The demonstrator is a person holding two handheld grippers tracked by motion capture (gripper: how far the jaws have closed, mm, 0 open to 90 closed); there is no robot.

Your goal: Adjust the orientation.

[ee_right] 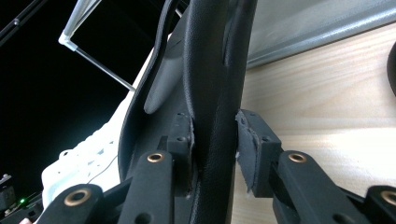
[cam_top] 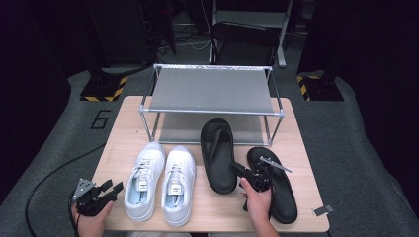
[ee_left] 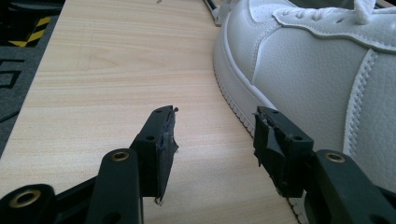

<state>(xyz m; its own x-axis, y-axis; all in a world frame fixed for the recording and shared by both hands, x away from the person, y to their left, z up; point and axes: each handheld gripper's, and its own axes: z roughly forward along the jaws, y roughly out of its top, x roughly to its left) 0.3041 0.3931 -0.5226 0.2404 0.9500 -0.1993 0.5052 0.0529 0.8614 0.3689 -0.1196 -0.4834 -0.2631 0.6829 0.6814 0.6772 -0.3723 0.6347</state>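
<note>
From above, the right claw [cam_top: 238, 169] is gripping the heel rim of the left black sandal [cam_top: 218, 154], which is lying mid-bench with its toe toward the shoe rack [cam_top: 212, 89] at the far edge, likely so it can be lifted onto a shelf, while the left claw [cam_top: 109, 187] is waiting at the near left corner beside the white sneakers [cam_top: 160, 180]. In the left gripper view, that claw [ee_left: 215, 135] is standing released and empty just beside a sneaker's [ee_left: 317, 79] sole, the bench [ee_left: 116, 70] bare between its jaws. In the right gripper view, the claw [ee_right: 215, 140] is clenching the sandal's [ee_right: 212, 70] thin edge between both pads, holding it on its side.
</note>
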